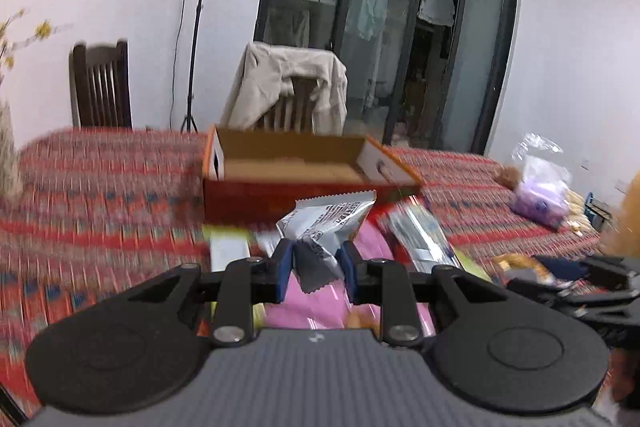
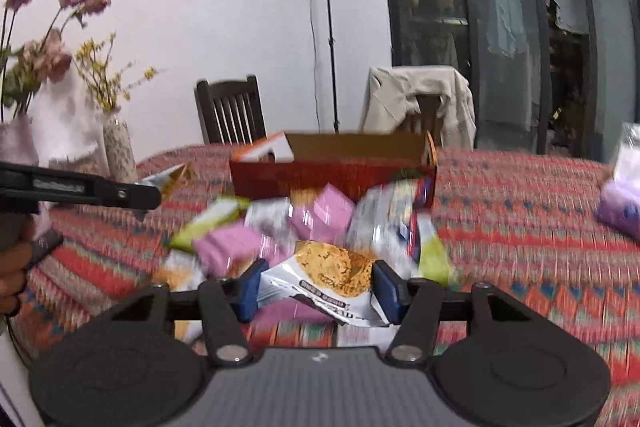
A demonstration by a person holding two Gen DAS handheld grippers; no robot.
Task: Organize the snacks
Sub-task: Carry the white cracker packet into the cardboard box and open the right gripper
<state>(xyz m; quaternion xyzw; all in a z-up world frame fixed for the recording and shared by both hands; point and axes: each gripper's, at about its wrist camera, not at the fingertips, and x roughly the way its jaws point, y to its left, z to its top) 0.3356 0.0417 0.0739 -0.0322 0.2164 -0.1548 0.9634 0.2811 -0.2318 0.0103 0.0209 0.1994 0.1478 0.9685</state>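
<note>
My left gripper [image 1: 316, 267] pinches a crinkled silver snack packet [image 1: 326, 223]; my right gripper [image 2: 318, 287] clamps a white cracker packet [image 2: 332, 275]. The open red cardboard box [image 1: 296, 167] sits just beyond both fingertips; I should probably carry each packet over its rim before releasing.

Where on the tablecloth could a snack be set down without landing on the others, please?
Bare tablecloth lies between the cardboard box and the purple bag; another bare stretch lies left of the box. It is crowded in front of the box, where the snack pile lies.
</note>
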